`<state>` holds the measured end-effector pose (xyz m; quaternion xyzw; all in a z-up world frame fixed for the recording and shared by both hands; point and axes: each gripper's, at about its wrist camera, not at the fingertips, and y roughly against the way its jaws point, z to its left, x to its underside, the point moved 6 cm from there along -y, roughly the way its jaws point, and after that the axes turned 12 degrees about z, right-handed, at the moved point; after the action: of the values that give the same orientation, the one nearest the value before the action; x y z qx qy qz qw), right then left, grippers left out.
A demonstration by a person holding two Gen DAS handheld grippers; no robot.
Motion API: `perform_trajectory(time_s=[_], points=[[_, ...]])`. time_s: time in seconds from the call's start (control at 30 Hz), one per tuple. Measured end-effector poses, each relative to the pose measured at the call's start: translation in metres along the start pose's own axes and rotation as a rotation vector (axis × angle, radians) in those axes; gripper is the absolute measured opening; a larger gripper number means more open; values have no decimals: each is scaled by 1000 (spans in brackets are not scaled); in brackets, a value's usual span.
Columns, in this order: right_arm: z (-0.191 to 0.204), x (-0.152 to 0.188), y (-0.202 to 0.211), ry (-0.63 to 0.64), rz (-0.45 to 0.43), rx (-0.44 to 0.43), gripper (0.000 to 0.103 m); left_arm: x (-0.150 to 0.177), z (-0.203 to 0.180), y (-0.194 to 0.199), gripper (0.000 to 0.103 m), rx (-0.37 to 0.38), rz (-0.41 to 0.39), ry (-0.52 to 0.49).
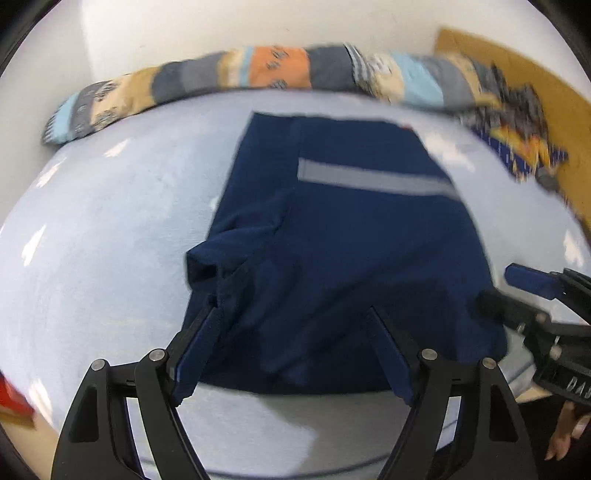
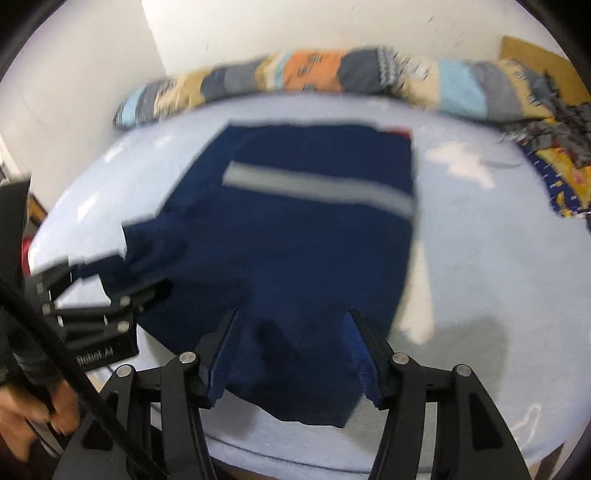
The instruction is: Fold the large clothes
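A navy garment (image 1: 332, 236) with a grey stripe (image 1: 373, 179) lies folded and roughly flat on a pale blue bed (image 1: 110, 221), its near hem close to the bed's front edge. The left claw (image 1: 295, 325) stands wide over the garment's near left part, its fingers apart, with cloth showing between them but not pinched. The right claw (image 2: 291, 325) also stands parted above the near right hem, gripping nothing. A patchwork blanket (image 1: 258, 70) is rolled along the far edge against a white wall (image 1: 258, 22). A person's hand (image 2: 33, 410) shows at the lower left of the right wrist view.
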<state>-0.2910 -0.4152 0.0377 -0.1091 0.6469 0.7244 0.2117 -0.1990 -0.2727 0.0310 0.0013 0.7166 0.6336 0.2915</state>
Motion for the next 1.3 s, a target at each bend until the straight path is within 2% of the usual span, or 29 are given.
perform_trajectory(time_s=[0.1, 0.2, 0.23, 0.27, 0.33, 0.37, 0.4, 0.5, 0.63, 0.73, 0.87, 0.97, 1.07, 1.13, 1.2, 1.23, 1.3], points=[[-3, 2, 25, 1, -46, 62, 63, 5, -1, 29, 87, -70, -69, 11], [1, -1, 60, -31, -77, 21, 63, 1, -8, 67, 98, -127, -207, -4], [5, -7, 78, -27, -117, 17, 66, 2, -8, 80, 101, -132, -266, 1], [12, -13, 98, -8, -182, 29, 79, 3, -8, 87, 101, -133, -298, 2], [19, -19, 123, 23, -302, 105, 93, 3, -3, 97, 101, -156, -341, 14], [21, -21, 128, 26, -351, 158, 93, 2, -2, 100, 101, -150, -363, 13], [21, -21, 124, 15, -361, 173, 93, 1, 0, 101, 102, -159, -377, 14], [26, -20, 95, -16, -362, 145, 93, -2, 12, 90, 103, -198, -402, 52], [35, -10, 64, 82, -301, 200, 93, 4, 22, 62, 103, -155, -383, 132], [32, -2, 52, 78, -250, 159, 93, 0, 21, 39, 103, -144, -314, 102], [19, 2, 31, 34, -169, 117, 93, -4, 22, 24, 103, -122, -278, 93], [8, 8, 17, -7, -108, 116, 93, -3, 19, 3, 103, -106, -189, 75], [4, 18, 3, -9, -53, 131, 93, 4, 22, -30, 103, -132, -42, 69], [5, 23, -7, 10, -13, 175, 93, 6, 26, -38, 103, -103, -4, 91], [10, 29, -28, 68, 67, 234, 93, 5, 26, -38, 103, -101, -8, 95], [13, 34, -40, 84, 109, 231, 93, 4, 24, -38, 103, -110, -7, 88], [18, 38, -47, 85, 135, 207, 91, 3, 22, -31, 103, -105, -41, 94]])
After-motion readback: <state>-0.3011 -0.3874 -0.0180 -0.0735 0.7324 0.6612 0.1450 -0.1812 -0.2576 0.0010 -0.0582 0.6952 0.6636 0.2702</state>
